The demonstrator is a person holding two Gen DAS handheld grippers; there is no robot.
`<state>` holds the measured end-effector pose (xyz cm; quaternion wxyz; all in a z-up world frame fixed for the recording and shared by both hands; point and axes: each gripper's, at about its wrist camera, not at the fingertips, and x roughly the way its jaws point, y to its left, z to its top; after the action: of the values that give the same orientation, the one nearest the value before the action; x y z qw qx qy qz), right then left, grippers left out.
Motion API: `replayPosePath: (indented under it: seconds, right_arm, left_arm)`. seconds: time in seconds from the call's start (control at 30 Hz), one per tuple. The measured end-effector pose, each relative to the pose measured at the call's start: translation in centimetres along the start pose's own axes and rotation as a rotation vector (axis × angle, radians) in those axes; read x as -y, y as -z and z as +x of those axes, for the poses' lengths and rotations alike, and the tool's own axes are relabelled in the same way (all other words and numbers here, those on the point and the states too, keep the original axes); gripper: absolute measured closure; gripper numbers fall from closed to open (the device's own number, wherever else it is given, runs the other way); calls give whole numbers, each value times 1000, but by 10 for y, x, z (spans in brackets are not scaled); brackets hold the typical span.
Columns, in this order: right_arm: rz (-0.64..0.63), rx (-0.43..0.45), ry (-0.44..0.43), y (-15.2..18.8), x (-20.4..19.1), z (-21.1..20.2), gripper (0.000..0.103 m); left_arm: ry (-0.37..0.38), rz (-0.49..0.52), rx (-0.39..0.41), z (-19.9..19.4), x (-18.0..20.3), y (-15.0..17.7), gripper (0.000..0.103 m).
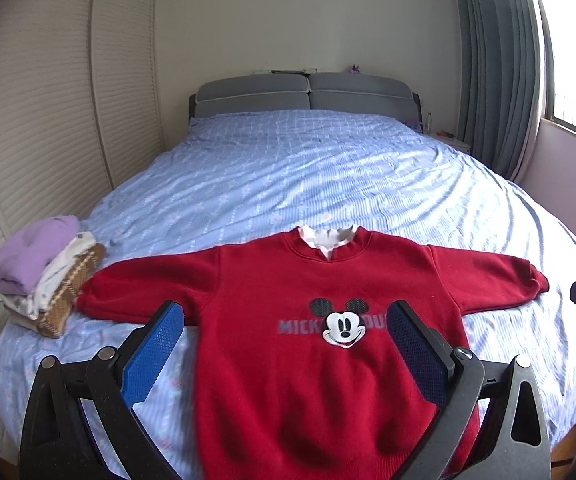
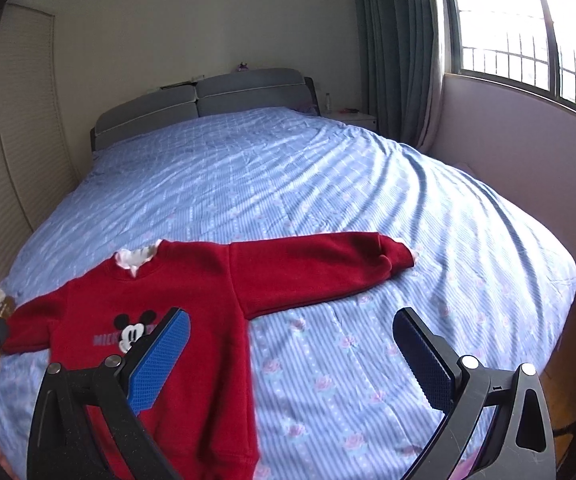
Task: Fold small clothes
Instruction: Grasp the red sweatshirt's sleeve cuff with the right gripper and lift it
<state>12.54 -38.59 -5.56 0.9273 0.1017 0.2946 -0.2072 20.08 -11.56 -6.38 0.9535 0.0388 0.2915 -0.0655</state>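
Note:
A small red sweatshirt (image 1: pixel 288 360) with a cartoon mouse patch and a white inner collar lies flat, face up, sleeves spread, on the blue bedspread (image 1: pixel 307 176). My left gripper (image 1: pixel 286 312) hovers open above its chest, with blue pads on either side of the patch. In the right wrist view the red sweatshirt (image 2: pixel 216 320) lies left of centre with one sleeve stretched to the right. My right gripper (image 2: pixel 289 320) is open above the hem side and the bedspread (image 2: pixel 327 184), holding nothing.
A stack of folded clothes (image 1: pixel 44 276), purple on top, sits at the bed's left edge beside a louvred wardrobe (image 1: pixel 28 120). A grey headboard (image 1: pixel 303 92) stands at the far end. A curtain and window (image 2: pixel 507 40) are to the right, with wooden floor (image 2: pixel 575 344) below.

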Motion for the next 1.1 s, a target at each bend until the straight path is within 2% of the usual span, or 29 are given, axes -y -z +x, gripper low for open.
replayPosePath:
  seconds: [0.2, 0.4, 0.5, 0.63, 0.83, 0.9, 1.0, 1.07, 1.1]
  right_arm:
    - [66, -21, 39, -3, 20, 74, 1]
    - [216, -39, 127, -7, 70, 140, 4]
    - [293, -47, 161, -9, 99, 164, 12]
    - [426, -80, 155, -7, 138, 195, 31]
    - [627, -126, 80, 3, 186, 233, 41]
    - [713, -137, 18, 9, 199, 242, 44]
    - [815, -133, -74, 12, 212, 257, 60]
    - [832, -135, -115, 9, 214, 260, 76]
    - [825, -128, -116, 6, 212, 258, 78]
  left_arm:
    - [9, 43, -17, 68, 37, -2, 0]
    - [46, 82, -24, 126, 91, -14, 0]
    - [69, 106, -24, 147, 121, -17, 0]
    - [93, 128, -44, 169, 155, -17, 0]
    - [106, 151, -40, 179, 183, -19, 0]
    - [107, 152, -42, 180, 187, -19, 0]
    - [106, 160, -40, 178, 191, -19, 0]
    - [98, 165, -34, 174, 190, -21, 0]
    - [96, 164, -31, 172, 189, -22, 0]
